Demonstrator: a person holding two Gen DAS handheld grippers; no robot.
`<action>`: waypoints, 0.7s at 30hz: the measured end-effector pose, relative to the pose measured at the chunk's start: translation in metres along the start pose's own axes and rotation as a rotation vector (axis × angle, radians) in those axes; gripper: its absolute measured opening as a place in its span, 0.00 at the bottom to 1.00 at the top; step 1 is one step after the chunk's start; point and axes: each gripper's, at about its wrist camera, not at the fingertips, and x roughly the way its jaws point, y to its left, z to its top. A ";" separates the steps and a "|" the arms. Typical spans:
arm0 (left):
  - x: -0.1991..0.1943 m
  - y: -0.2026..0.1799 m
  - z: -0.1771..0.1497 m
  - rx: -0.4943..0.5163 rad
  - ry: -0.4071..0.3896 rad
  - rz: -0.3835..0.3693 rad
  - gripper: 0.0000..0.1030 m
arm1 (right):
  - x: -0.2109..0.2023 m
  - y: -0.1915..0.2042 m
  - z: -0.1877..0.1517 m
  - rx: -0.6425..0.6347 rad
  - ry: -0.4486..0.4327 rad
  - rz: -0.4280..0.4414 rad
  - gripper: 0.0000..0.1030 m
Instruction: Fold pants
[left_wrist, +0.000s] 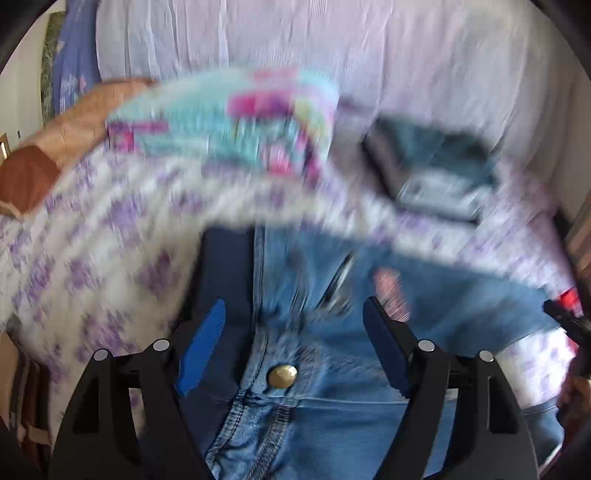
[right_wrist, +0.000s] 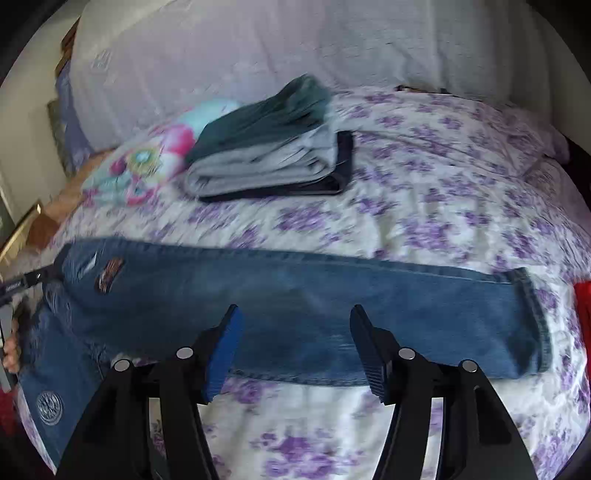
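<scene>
As the blue jeans (right_wrist: 295, 314) lie lengthwise across the floral bedspread (right_wrist: 424, 192), legs stacked one on the other, the first fold appears done and the crosswise fold remains. At nine o'clock in the right wrist view sits the waist end with its leather patch (right_wrist: 109, 277); the hems reach three o'clock. The left hand-held gripper (left_wrist: 295, 332) hovers over the fly, brass button (left_wrist: 282, 376) between its spread jaws, gripping nothing. The right hand-held gripper (right_wrist: 295, 343) stands likewise open above mid-leg, denim beneath but no pad pressing on it. At eleven o'clock, well apart, rests a stack of folded garments (right_wrist: 273, 155) beside a patterned pillow (right_wrist: 144, 166).

Recommendation: pinch both layers at the waistband and at the hems, keep the edges aligned, carry the hems toward the waist in one level sweep, and avoid dragging the bedspread.
</scene>
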 end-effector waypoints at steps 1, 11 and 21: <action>0.014 0.006 -0.004 -0.020 0.035 0.013 0.72 | 0.018 0.016 -0.006 -0.041 0.068 -0.009 0.65; -0.023 0.050 0.015 -0.139 -0.088 -0.114 0.88 | 0.013 0.018 0.004 0.049 0.066 0.123 0.68; 0.051 0.104 0.030 -0.210 0.062 -0.189 0.93 | 0.057 0.055 -0.016 -0.097 0.162 0.086 0.96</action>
